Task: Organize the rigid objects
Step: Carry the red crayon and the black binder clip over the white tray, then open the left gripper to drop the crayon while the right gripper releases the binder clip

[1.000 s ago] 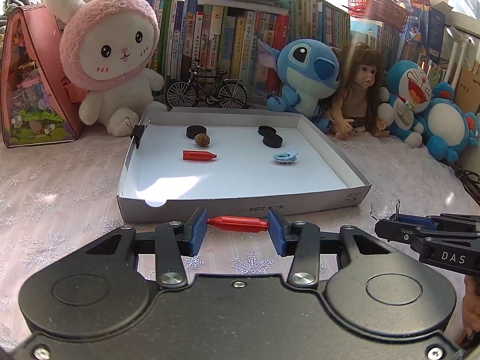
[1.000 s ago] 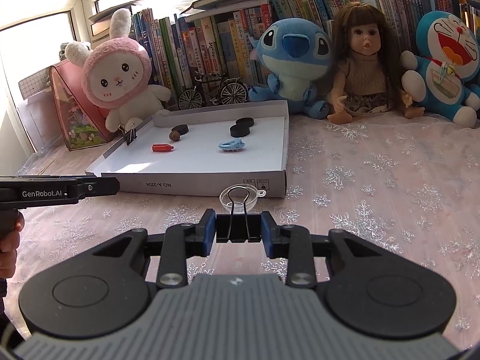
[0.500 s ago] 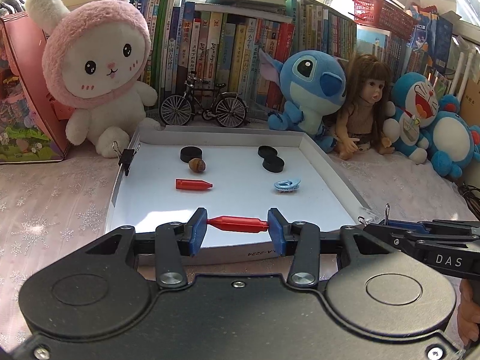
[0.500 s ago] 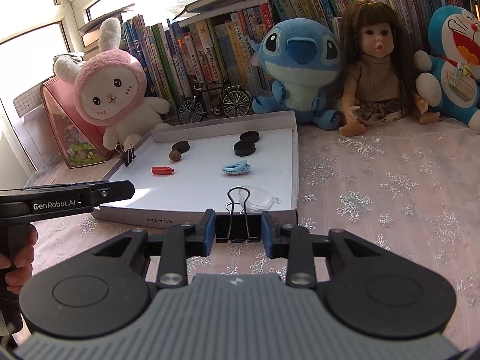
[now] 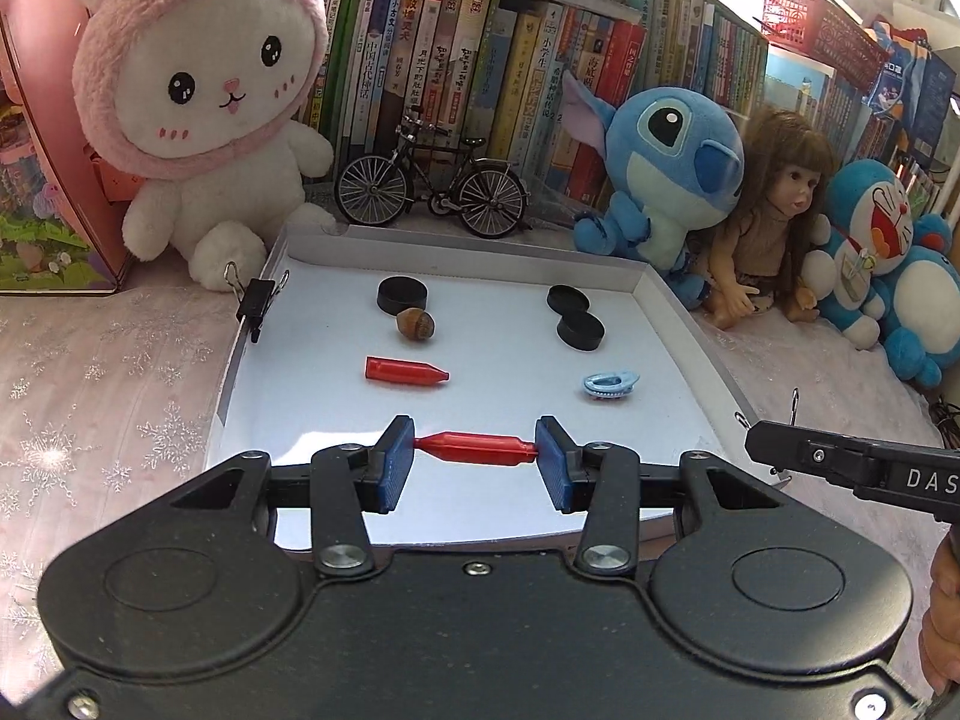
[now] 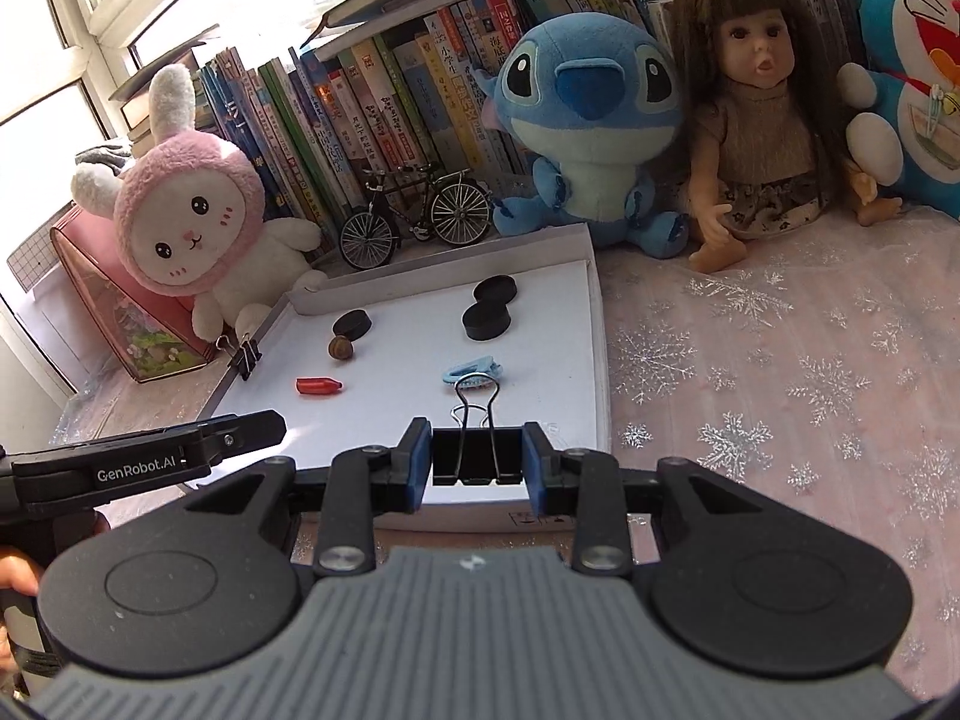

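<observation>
"DAS" marks the right gripper (image 5: 852, 465); "GenRobot.AI" the left gripper (image 6: 144, 459).

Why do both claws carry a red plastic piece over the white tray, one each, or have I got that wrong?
Partly wrong. Only the left claw carries a red plastic piece, as the left wrist view shows. In the right wrist view the right claw is shut on a black binder clip. Both are indeed over the white tray.

left tool (image 5: 475, 450) clamped, right tool (image 6: 477, 457) clamped, both apparently tilted downward
</observation>
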